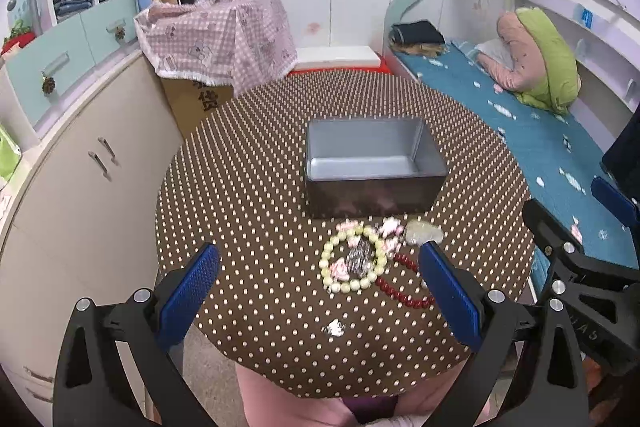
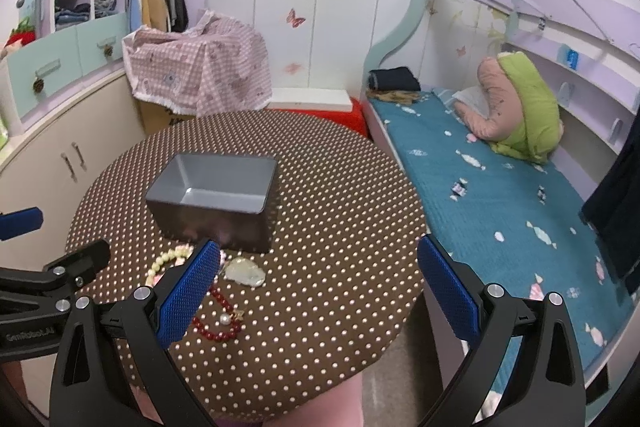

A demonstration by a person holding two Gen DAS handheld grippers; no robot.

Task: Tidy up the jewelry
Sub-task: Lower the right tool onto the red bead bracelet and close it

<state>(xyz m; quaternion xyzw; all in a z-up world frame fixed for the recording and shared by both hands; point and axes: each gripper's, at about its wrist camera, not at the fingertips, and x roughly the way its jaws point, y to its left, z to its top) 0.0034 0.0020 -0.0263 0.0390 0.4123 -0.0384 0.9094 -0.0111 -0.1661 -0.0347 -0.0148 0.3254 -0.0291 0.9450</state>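
Round polka-dot table point(image 1: 248, 187), bunk bed point(image 1: 500, 115) right of both tools.
Left gripper point(image 1: 320, 291) and right gripper point(image 2: 318, 287) spread wide, empty; grey tin point(image 1: 372, 163) ahead.

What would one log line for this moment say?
stage: start | left tool: open, empty | right tool: open, empty | tin box: empty | pale bead bracelet, red bead bracelet: on table

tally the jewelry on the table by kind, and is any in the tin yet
Bead bracelets: 2, cream and red
Pale stone pendant: 1
Dark sparkly piece: 1
Pink pieces: about 3, blurred
Small loose piece: 1
Total: about 8; tin holds none.
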